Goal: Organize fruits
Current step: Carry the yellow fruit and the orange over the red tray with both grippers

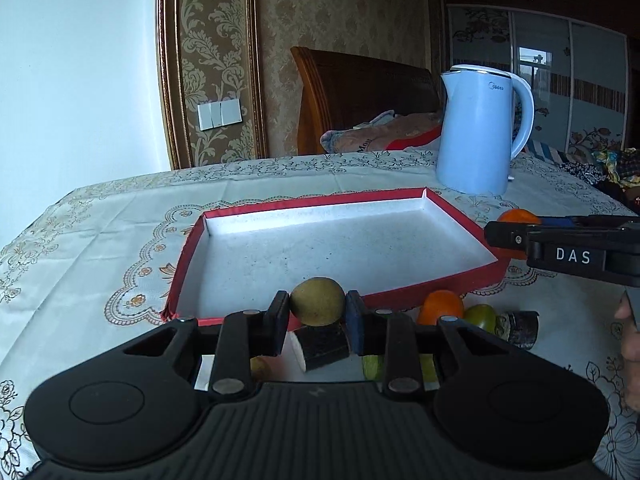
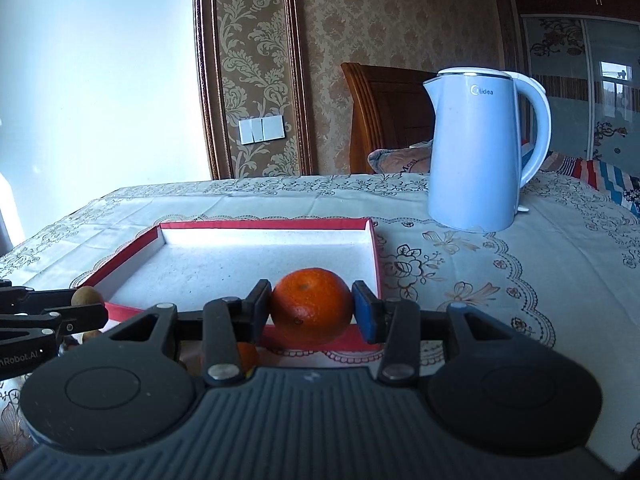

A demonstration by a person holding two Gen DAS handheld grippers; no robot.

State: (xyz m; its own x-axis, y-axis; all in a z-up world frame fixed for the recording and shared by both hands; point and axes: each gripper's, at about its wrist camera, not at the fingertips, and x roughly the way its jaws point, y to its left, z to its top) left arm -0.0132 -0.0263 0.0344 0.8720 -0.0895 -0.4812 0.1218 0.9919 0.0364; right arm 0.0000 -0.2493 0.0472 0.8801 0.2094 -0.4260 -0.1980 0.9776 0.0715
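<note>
My left gripper [image 1: 317, 312] is shut on a small brown-green round fruit [image 1: 317, 301], held above the near edge of the red tray [image 1: 440, 286] with a white inside. My right gripper [image 2: 312, 307] is shut on an orange tangerine [image 2: 311, 305], held over the tray's [image 2: 264, 224] near right corner. In the left wrist view the right gripper [image 1: 516, 236] comes in from the right with the tangerine [image 1: 518, 216]. In the right wrist view the left gripper [image 2: 86, 307] shows at the left with the brown fruit [image 2: 86, 296]. Nothing lies inside the tray.
On the cloth in front of the tray lie another tangerine [image 1: 440, 306], a green fruit [image 1: 480, 317] and two dark-skinned cut pieces [image 1: 320, 348] [image 1: 520, 328]. A light blue kettle [image 1: 478, 128] stands behind the tray's far right corner. A person's hand [image 1: 630, 332] is at the right edge.
</note>
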